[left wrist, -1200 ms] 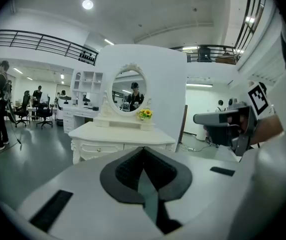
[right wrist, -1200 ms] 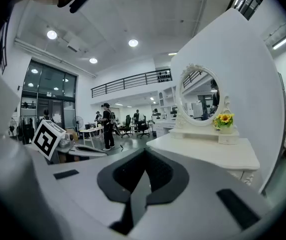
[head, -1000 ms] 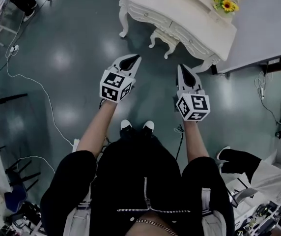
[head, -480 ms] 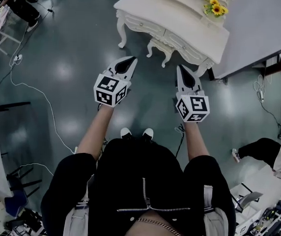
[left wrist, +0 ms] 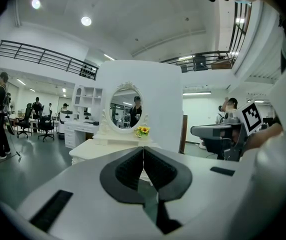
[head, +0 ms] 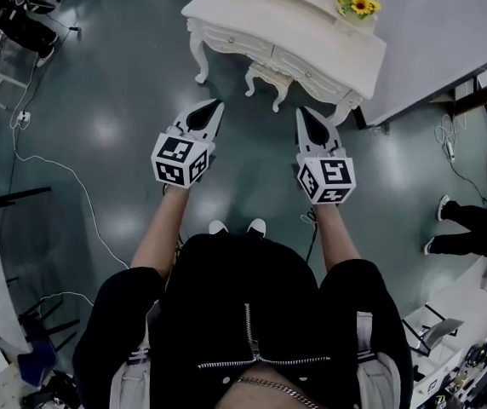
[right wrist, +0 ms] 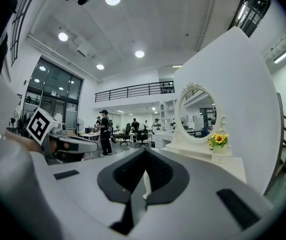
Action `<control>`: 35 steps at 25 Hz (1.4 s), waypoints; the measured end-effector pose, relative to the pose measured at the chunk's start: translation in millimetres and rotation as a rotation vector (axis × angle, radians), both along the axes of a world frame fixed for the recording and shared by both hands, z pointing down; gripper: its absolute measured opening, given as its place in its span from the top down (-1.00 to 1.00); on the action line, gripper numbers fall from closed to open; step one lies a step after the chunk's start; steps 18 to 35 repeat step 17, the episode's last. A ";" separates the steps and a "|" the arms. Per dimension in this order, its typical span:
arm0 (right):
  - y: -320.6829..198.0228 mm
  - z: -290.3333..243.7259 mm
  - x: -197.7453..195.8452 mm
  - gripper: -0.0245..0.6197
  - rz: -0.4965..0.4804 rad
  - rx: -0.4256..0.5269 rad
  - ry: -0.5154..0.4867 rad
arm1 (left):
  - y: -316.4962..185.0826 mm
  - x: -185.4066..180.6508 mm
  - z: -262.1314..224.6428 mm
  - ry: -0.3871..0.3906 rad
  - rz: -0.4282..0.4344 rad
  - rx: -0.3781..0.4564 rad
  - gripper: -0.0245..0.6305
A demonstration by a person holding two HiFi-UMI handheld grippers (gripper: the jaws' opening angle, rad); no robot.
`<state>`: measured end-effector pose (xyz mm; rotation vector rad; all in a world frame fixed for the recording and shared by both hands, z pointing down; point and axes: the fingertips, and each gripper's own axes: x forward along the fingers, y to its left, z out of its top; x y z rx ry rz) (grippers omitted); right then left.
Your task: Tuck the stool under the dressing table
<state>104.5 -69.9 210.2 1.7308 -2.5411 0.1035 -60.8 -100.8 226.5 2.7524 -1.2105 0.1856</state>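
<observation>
The white dressing table (head: 252,11) stands at the top of the head view, with an oval mirror (left wrist: 125,106) and a small pot of sunflowers (head: 356,3) on it. The cream stool (head: 267,77) sits under its front edge; only its seat edge and curved legs show. My left gripper (head: 213,106) and right gripper (head: 304,113) hover side by side over the floor, short of the stool, both pointing at the table. Both are shut with nothing between the jaws. Each gripper view looks level at the table top and mirror (right wrist: 198,116).
A white partition panel (head: 448,32) stands behind and to the right of the table. White cables (head: 56,160) trail over the dark floor at the left. A person's legs (head: 465,228) are at the right edge. My own shoes (head: 237,227) show below the grippers. Clutter fills the bottom corners.
Both grippers have risen a little and stayed shut. The table and stool have drifted left in the head view. The person at the right has walked farther up along the edge.
</observation>
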 end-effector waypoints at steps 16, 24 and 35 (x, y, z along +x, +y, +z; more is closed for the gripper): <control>20.1 5.0 13.2 0.93 0.004 -0.007 0.002 | 17.0 6.4 4.0 -0.001 -0.024 -0.006 0.86; 23.4 5.4 14.7 0.93 0.006 -0.007 0.004 | 20.2 6.8 4.7 0.000 -0.025 -0.008 0.86; 23.4 5.4 14.7 0.93 0.006 -0.007 0.004 | 20.2 6.8 4.7 0.000 -0.025 -0.008 0.86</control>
